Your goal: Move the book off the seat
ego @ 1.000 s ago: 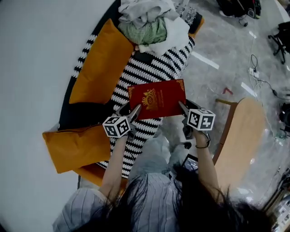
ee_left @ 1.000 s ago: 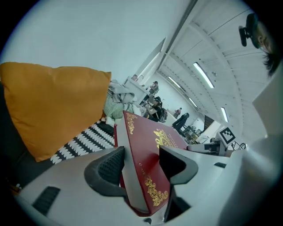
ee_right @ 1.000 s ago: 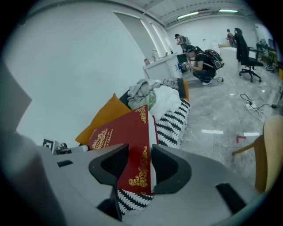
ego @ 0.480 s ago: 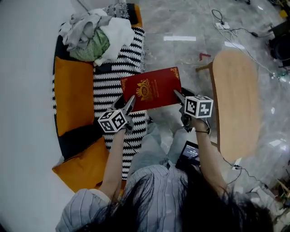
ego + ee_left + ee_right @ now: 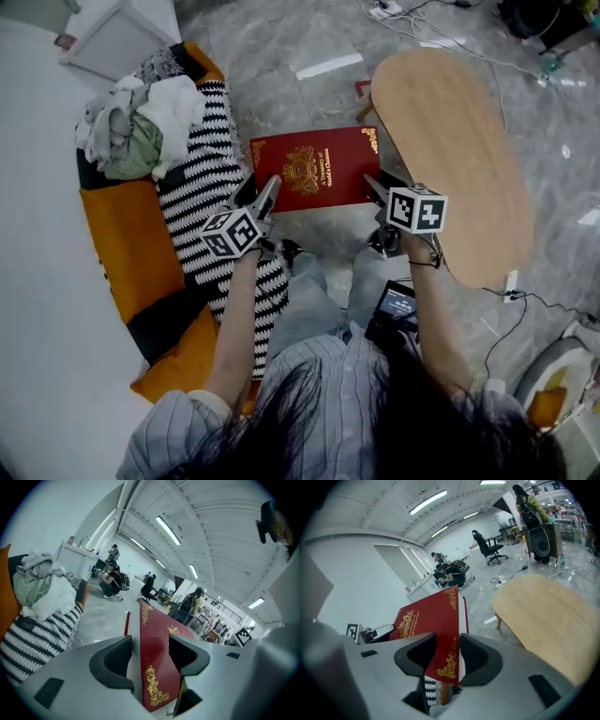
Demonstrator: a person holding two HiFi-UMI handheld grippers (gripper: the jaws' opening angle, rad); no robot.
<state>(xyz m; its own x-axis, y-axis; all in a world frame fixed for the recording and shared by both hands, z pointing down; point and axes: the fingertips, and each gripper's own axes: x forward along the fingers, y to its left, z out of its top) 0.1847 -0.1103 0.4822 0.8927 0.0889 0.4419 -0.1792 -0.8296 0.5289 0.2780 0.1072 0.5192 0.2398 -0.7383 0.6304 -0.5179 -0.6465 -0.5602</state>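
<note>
A dark red book (image 5: pixel 314 169) with gold ornament hangs level in the air, over the floor between the striped sofa seat (image 5: pixel 202 178) and the wooden table (image 5: pixel 459 141). My left gripper (image 5: pixel 265 195) is shut on its near left corner and my right gripper (image 5: pixel 375 187) on its near right corner. In the left gripper view the book (image 5: pixel 157 634) stands edge-on between the jaws of the left gripper (image 5: pixel 150 656). In the right gripper view the book (image 5: pixel 426 616) runs out from the jaws of the right gripper (image 5: pixel 449 660), with the table (image 5: pixel 548 616) to its right.
A heap of clothes (image 5: pixel 141 117) lies at the sofa's far end, with orange cushions (image 5: pixel 127 234) along its back. Cables (image 5: pixel 525 300) trail over the marble floor. A dark device (image 5: pixel 394 305) rests on the person's lap. People and office chairs stand far off in the hall.
Both grippers have carried the book off the striped seat and rightward; it now hangs over the floor beside the wooden table. The grip on both corners is unchanged.
</note>
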